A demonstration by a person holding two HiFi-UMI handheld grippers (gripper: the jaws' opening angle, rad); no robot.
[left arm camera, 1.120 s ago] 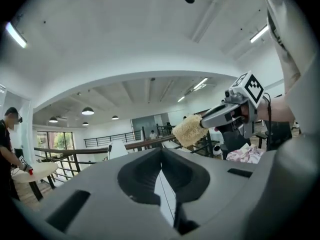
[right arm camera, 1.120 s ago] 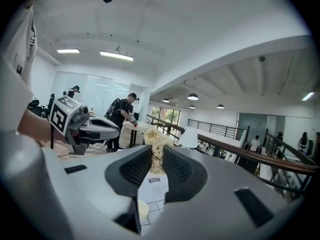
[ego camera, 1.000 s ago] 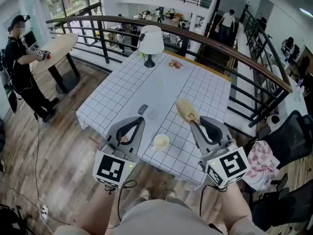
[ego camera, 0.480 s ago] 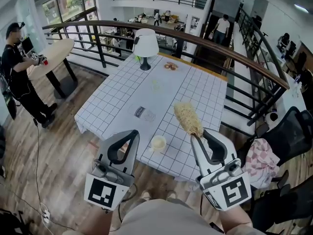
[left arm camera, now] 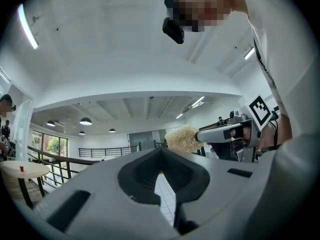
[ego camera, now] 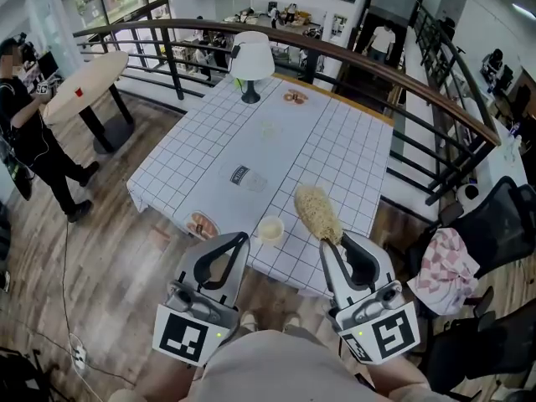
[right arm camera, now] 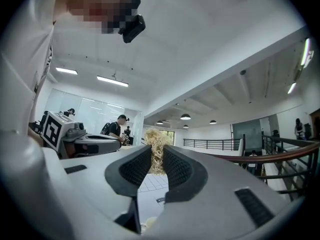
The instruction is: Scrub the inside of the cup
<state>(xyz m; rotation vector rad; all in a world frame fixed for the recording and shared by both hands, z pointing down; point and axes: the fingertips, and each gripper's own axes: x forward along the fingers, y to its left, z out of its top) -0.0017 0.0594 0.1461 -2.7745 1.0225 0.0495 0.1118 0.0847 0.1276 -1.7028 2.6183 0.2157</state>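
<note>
Head view, bench: a bench draped in white gridded cloth fills the mezzanine floor, with a white lamp standing at its far end.
Left tongs: the left tongs hover at the bench's near edge, pressed together with nothing between them. The left gripper view shows the tips meeting on empty air.
Right tongs: the right tongs pinch the handle of the brush. The right gripper view shows the pads closed on it.
Brush: the straw-coloured brush is held head-forward in the air over the bench's near edge, its bristles outside the cup.
Cup: the pale cup stands upright on the bench close to the near edge. It shows between the tips of the two tongs and just left of the brush head, and neither tongs hold it.
Stage: scrubbing has, by the look of it, not begun. The brush is in hand, but steadying the cup, lowering the bristles inside and working them round all remain.
Writing: a small dark label lies mid-bench, its print too small to read. The marker cubes carry only black-and-white square patterns, and no brand can be made out.
</note>
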